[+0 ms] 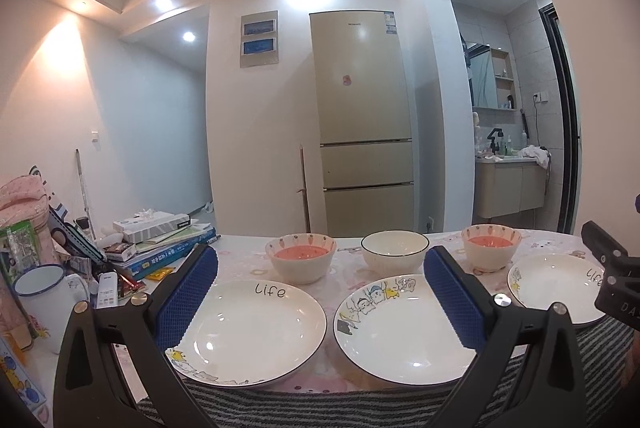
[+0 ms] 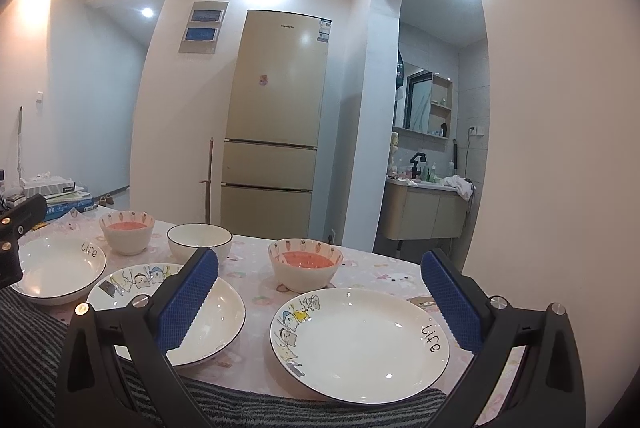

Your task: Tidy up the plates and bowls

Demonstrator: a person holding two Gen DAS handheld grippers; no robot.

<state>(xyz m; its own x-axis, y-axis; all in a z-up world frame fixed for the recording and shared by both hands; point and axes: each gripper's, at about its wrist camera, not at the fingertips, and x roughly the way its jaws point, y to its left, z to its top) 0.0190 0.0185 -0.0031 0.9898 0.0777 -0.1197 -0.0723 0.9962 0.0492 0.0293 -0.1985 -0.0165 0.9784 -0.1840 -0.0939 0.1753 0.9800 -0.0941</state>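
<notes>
Three white plates lie in a row along the near edge of the table. In the left wrist view they are a left plate (image 1: 248,332) marked "life", a middle plate (image 1: 404,332) and a right plate (image 1: 556,284). Behind them stand a pink-filled bowl (image 1: 301,260), a plain white bowl (image 1: 395,254) and a second pink-filled bowl (image 1: 491,246). My left gripper (image 1: 322,256) is open, hovering near the left and middle plates. My right gripper (image 2: 320,258) is open above the right plate (image 2: 360,344), in front of the pink bowl (image 2: 306,264). Neither holds anything.
At the table's left end sit a pile of books (image 1: 168,244), a tissue box (image 1: 152,224), a white mug (image 1: 44,292) and a remote (image 1: 108,288). A striped cloth (image 1: 320,404) lies along the near edge. A fridge (image 1: 364,132) stands beyond the table.
</notes>
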